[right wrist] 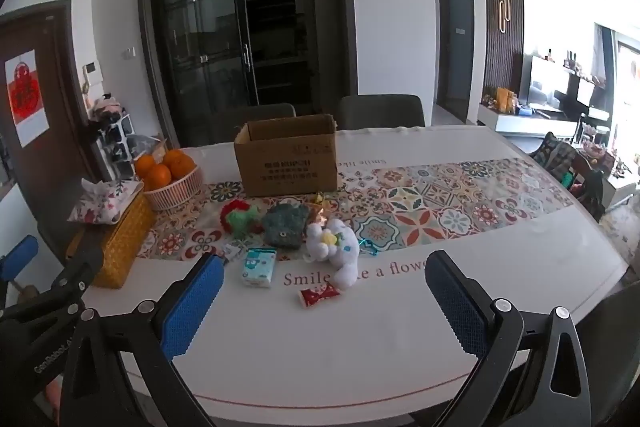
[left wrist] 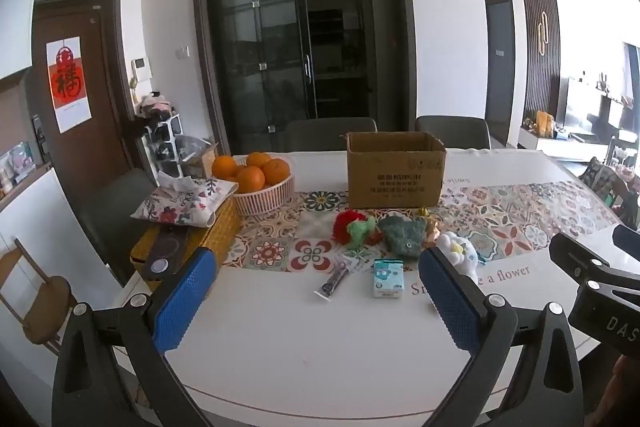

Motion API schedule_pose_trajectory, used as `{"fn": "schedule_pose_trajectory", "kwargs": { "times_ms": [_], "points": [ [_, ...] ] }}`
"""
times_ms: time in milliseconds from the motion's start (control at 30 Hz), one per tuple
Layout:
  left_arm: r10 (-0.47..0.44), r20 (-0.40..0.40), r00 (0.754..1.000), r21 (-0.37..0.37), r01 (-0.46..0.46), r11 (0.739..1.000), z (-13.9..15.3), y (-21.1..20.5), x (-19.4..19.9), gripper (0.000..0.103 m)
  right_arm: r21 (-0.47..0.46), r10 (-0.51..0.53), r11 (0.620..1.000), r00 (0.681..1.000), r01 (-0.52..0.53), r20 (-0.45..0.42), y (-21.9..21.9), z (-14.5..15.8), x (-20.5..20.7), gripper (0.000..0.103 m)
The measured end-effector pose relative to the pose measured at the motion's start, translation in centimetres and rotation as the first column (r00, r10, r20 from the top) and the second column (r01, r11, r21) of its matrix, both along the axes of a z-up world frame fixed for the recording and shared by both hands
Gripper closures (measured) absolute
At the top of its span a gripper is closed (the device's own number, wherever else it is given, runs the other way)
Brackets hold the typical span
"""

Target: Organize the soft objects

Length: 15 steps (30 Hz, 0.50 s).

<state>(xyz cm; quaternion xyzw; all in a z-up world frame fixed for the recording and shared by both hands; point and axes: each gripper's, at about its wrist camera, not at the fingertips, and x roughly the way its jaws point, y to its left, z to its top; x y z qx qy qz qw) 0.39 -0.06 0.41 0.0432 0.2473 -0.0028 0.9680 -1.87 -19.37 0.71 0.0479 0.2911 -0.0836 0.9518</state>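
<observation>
We've got both grippers hovering over the near edge of the table, nothing in either one. Our left gripper has its blue pads spread wide, and our right gripper is spread just as wide, empty too.

Now the relation that matters: the soft toys sit in a loose cluster ahead of us, between our tools and the cardboard box that stands open at the far side. The white plush lies nearest. In the right wrist view it sits almost dead centre between the pads, slightly far of them, so our right hand looks the better placed; in the left wrist view the white plush peeks out beside the right-hand pad, off to that side. It lies with its long axis running near to far, its narrow end toward us, so a straight push forward should straddle it across its width.

Just left and farther, the grey-green fuzzy toy slumps, touching the white one. Left again, the red and green knitted toy is near the fruit basket.

The white plush looks puffy, lumpy, with a yellow flower on its front, and we'd judge it squashes easily. Mind the small tissue pack and the red wrapper lying close by; neither looks like a plush toy.
</observation>
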Motion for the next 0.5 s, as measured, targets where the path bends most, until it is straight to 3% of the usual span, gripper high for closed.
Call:
{"fn": "schedule_pose_trajectory", "kwargs": {
  "times_ms": [500],
  "points": [
    [0.002,0.005,1.000,-0.002,-0.002,1.000,0.09,0.23,0.34,0.000,-0.008,0.007,1.000,1.000,-0.007,0.021,-0.04,0.08,0.63,0.001]
  ]
}}
